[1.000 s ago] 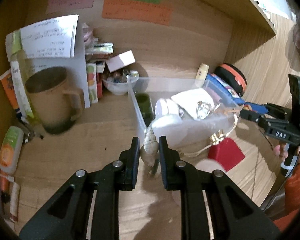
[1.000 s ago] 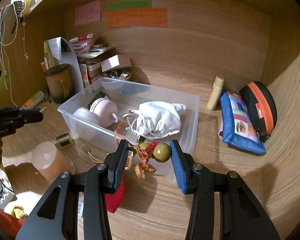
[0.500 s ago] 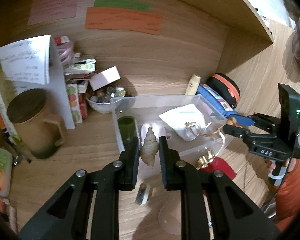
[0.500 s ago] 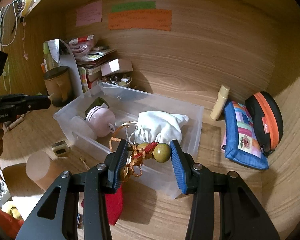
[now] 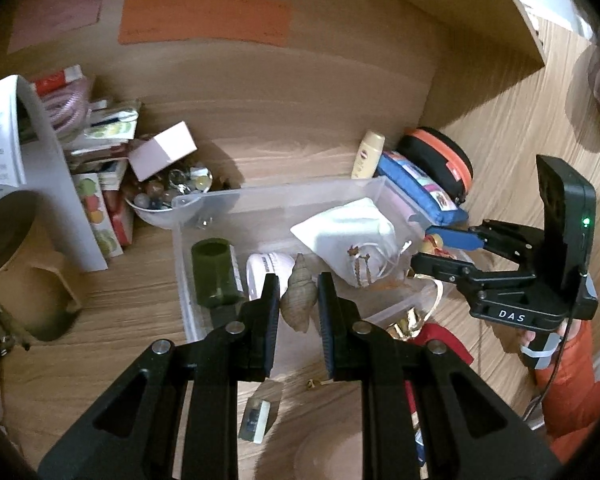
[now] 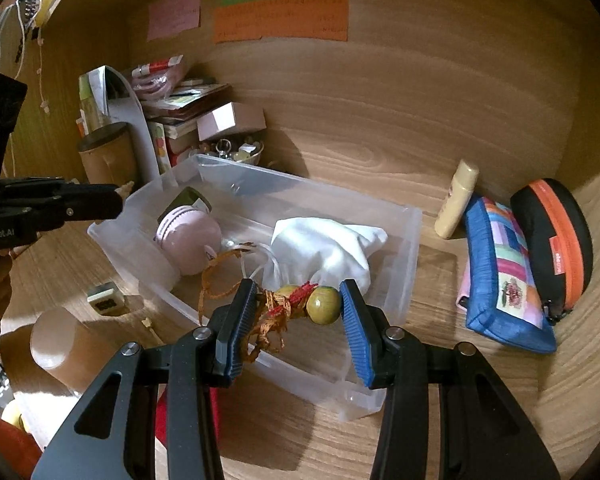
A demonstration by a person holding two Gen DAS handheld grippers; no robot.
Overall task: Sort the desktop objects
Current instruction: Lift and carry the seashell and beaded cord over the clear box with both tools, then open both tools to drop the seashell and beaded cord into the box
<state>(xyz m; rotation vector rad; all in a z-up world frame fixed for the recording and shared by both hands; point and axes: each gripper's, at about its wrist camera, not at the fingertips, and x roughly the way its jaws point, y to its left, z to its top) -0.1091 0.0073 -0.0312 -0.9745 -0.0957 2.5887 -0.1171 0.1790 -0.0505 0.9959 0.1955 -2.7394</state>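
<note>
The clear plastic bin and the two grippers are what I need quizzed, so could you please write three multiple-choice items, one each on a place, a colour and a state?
1. Where is the white drawstring pouch?
A. inside the clear plastic bin
B. on the desk beside the mug
C. on the blue patchwork pouch

2. What colour is the widest paper note on the back panel?
A. blue
B. orange
C. white

3. What is the left gripper doing?
A. hanging open and empty
B. pinching a red cloth
C. holding a spiral seashell between its fingers

Answers:
1 A, the pouch lies within the bin's walls, next to the pink round case.
2 B, the wide strip under the green one is orange.
3 C, the shell stands upright between both fingers; the right gripper holds a beaded tassel charm.
</note>
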